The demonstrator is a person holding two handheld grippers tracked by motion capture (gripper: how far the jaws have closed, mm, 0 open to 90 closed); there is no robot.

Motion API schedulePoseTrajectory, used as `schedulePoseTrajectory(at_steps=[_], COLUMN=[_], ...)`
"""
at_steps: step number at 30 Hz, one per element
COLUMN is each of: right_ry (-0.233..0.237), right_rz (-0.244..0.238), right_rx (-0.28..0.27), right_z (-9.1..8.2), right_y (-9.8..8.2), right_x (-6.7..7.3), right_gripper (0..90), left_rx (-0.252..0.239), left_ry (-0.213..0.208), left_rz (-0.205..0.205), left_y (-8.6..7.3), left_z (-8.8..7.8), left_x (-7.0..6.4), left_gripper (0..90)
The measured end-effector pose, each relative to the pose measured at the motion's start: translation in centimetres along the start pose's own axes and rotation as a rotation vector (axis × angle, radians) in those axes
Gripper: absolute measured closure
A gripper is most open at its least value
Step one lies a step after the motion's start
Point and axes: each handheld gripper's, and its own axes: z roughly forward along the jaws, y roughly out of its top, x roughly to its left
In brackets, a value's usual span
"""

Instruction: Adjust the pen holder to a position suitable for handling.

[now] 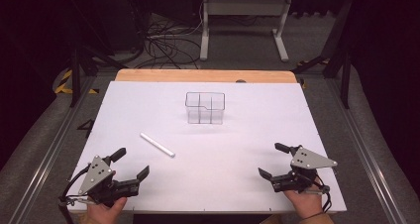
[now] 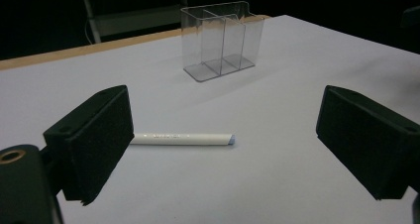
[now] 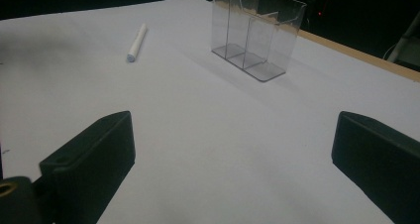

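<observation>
Chalk (image 1: 157, 144), a plain white stick, lies flat on the desk (image 1: 247, 135), left of the middle and nearer the person than the clear holder (image 1: 205, 107); the left tool (image 1: 130, 164) is the closer one to it, so that hand looks the likelier to fetch it. Both tools sit at the near edge, left and right tool (image 1: 272, 159) well apart, each with its jaws spread wide and nothing between them, seemingly a ready pose. In the left gripper view the chalk (image 2: 182, 138) lies crosswise just beyond the jaws, a handy angle for pinching across its width. Farther off, near the middle, the holder stands upright with open compartments, probably where the chalk belongs. Nothing lies between chalk and holder. Beyond the far wooden edge are cables and a white stand on the floor.
</observation>
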Motion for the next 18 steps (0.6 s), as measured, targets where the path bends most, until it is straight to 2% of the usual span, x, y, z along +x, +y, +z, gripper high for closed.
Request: schedulePoseTrajectory(at_steps=[3,7,18], right_ry=[0.007,0.007,0.008], right_rz=[-0.001,-0.003,-0.003], right_rx=[-0.005,-0.003,0.011], right_z=[0.04,0.09,0.24], right_y=[0.06,0.1,0.46], right_x=[0.16,0.29,0.45], right_gripper=[5.0,5.6,6.0], left_rx=[-0.005,-0.003,-0.008], left_ry=[0.003,0.027,0.02], left_rz=[-0.007,0.03,0.033], left_y=[0.01,0.0,0.02], left_z=[-0.08,-0.03,-0.16], left_x=[0.06,-0.17,-0.2], left_gripper=[8.9,9.7,9.7])
